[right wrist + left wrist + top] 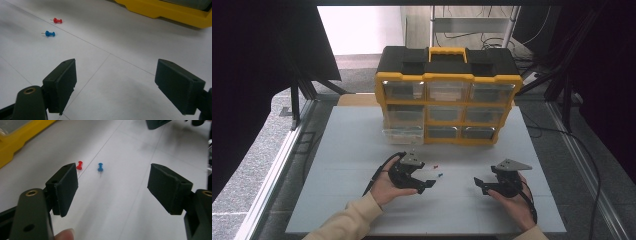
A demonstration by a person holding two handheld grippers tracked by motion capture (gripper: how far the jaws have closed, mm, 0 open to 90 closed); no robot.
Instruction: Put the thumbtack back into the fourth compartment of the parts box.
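Just ahead of the left hand-held gripper [112,192], whose jaws stand wide apart with nothing between them, lie a blue pushpin [100,167] and a red pushpin [79,165], small plastic-headed pins side by side on the white bench [362,165]. The right hand-held gripper [117,85] is likewise open and holds nothing, well apart from the pins. Bare bench surrounds both pins, with the yellow drawer organizer [447,95] farther back.

Bare table [362,165] around red pin [79,165] and blue pin [100,167], yellow organiser [447,95] blocking behind
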